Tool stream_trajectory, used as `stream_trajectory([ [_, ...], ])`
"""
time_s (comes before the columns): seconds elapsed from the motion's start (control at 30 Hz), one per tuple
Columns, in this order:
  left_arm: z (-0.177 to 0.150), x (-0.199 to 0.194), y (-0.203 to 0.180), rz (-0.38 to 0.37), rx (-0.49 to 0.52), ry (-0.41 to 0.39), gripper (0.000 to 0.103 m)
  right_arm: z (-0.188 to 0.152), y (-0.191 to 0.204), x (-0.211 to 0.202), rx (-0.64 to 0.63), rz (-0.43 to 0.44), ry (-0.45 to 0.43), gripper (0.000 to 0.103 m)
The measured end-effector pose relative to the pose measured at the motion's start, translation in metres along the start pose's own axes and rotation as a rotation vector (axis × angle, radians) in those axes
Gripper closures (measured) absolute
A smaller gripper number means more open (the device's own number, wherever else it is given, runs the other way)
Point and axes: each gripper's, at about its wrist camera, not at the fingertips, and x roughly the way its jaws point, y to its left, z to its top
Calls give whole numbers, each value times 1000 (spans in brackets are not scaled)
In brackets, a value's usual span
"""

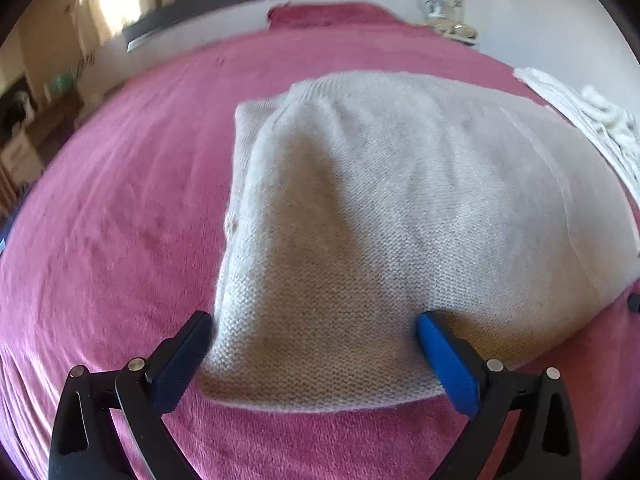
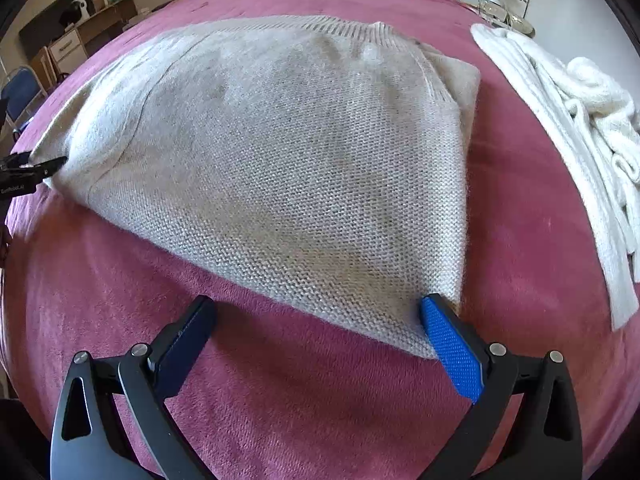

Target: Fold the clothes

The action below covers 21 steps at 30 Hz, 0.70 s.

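Observation:
A beige knitted sweater [image 1: 380,208] lies folded on the pink bedspread [image 1: 120,220]; it also shows in the right wrist view [image 2: 280,152], ribbed neckline at the far end. My left gripper [image 1: 316,344] is open, its fingers straddling the sweater's near corner just above the cloth. My right gripper [image 2: 320,328] is open at the sweater's near right corner, its blue pad [image 2: 452,352] touching the edge. The left gripper's tip [image 2: 36,168] shows at the sweater's far left corner in the right wrist view.
A white fluffy garment [image 2: 572,120] lies crumpled on the bed to the right, also in the left wrist view [image 1: 592,124]. A pillow [image 1: 328,14] and headboard lie at the far end. A nightstand [image 2: 504,4] and a desk with drawers [image 2: 68,48] stand beyond the bed.

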Motion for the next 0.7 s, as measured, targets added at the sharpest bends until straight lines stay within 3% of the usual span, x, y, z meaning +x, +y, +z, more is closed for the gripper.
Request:
stream_trajectory([
  [0.3, -1, -1, -6, 7, 20, -27, 0, -6, 2, -3, -23, 4, -22, 0],
  [0.43, 7, -17, 2, -65, 11, -24, 0, -10, -2, -13, -41, 29, -21, 0],
  [0.57, 47, -48, 7, -69, 9, -148, 0, 18, -10, -45, -17, 38, -102, 0],
  [0.7, 108, 9, -3, -83, 51, -98, 0, 75, -5, -37, -20, 76, -155, 0],
])
